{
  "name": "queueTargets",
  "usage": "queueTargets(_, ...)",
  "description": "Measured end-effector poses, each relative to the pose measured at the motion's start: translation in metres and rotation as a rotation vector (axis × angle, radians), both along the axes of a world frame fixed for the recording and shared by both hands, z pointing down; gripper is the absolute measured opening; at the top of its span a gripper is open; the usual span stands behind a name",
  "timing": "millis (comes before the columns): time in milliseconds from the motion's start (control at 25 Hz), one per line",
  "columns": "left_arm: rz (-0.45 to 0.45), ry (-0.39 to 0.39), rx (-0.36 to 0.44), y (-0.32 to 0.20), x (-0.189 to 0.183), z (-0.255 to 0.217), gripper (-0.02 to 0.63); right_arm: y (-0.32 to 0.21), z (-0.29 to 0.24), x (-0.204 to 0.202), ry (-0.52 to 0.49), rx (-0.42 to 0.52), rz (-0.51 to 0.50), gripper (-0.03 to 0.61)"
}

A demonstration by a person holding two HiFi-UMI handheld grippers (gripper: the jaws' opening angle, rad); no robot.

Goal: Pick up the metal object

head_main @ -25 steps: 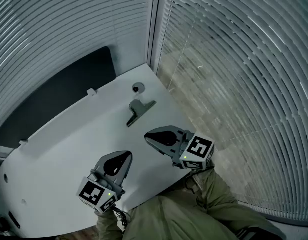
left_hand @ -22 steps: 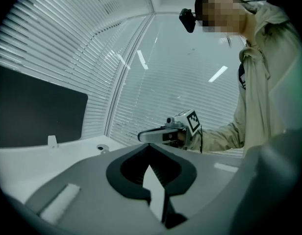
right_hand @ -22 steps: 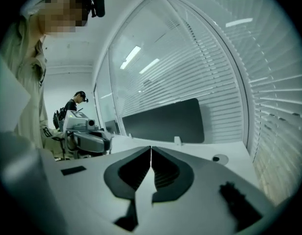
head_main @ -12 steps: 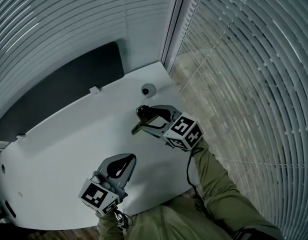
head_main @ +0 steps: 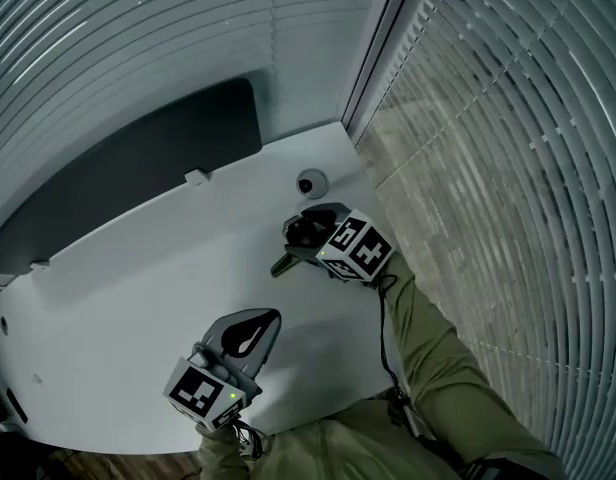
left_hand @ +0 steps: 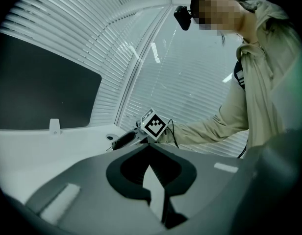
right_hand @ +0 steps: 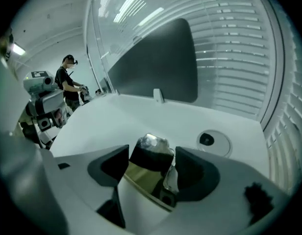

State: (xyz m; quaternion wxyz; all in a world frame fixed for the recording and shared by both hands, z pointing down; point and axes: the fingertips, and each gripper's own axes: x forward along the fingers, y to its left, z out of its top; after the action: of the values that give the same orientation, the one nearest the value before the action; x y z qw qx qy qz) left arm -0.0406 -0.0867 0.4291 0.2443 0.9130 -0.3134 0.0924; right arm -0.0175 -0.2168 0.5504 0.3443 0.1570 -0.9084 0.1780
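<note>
Metal object (right_hand: 150,154) lay on the white surface (head_main: 138,278) between the jaws of the right gripper (head_main: 300,230), which had just been opening and stood apart around it; the left gripper (head_main: 268,320), jaws together, hovered well apart from both.

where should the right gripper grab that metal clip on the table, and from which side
Grip the metal clip across its raised dark body, a pad on each side face, coming down from above along its length, as the right gripper points. Its jaws have just been opening and the clip stands between them, seemingly not yet squeezed.
</note>
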Motion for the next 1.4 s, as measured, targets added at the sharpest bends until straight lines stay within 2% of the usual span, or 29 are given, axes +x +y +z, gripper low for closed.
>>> queueTargets(320,-0.025,0.007,-0.020,-0.015,-0.002,0.005,0.006,0.001,0.005,-0.004,0.032,-0.048,-0.055,0.290)
queueTargets(720,-0.053,0.000,0.006,-0.012,-0.012,-0.005,0.006,0.002,0.003,-0.004,0.046,-0.026,0.021,0.270)
queueTargets(840,-0.077,-0.012,0.056,-0.007,-0.022,-0.009,0.006,0.007,-0.002,-0.006,0.052,0.007,0.031,0.268)
queueTargets(1040,-0.121,-0.046,0.127,0.004,-0.030,-0.007,0.006,0.010,-0.022,-0.018,-0.025,0.093,0.027,0.267)
queueTargets(1400,-0.191,-0.067,0.190,0.039,-0.038,-0.055,0.006,0.052,-0.120,-0.045,-0.136,0.284,-0.065,0.267)
